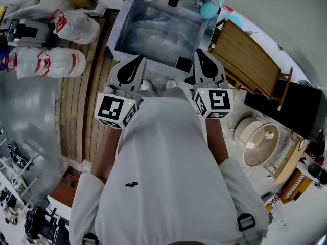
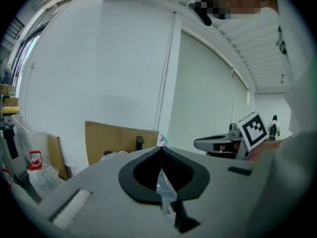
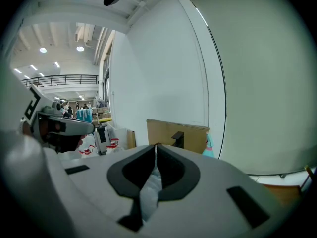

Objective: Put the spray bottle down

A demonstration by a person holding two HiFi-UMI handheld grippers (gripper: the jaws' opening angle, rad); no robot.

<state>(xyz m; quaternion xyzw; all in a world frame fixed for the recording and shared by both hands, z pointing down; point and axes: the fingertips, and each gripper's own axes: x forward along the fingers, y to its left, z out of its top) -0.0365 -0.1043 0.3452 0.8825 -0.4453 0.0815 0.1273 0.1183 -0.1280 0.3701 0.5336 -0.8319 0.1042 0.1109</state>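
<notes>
Closure is full on left hand-held gripper (image 1: 139,60) and right hand-held gripper (image 1: 199,55), neither holding anything.

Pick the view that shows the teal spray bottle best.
Head view: the teal spray bottle shows whole at the sink's far right corner. Right gripper view shows only its side past the cardboard; left gripper view just its tip.

Only a sliver of the teal plastic spray bottle (image 3: 208,146) shows at centre right, its base behind the right gripper (image 3: 155,147). The distant figures (image 3: 81,106) at middle left are too small to tell. The grey plastic-lined tub (image 1: 118,34) runs off the top edge.
</notes>
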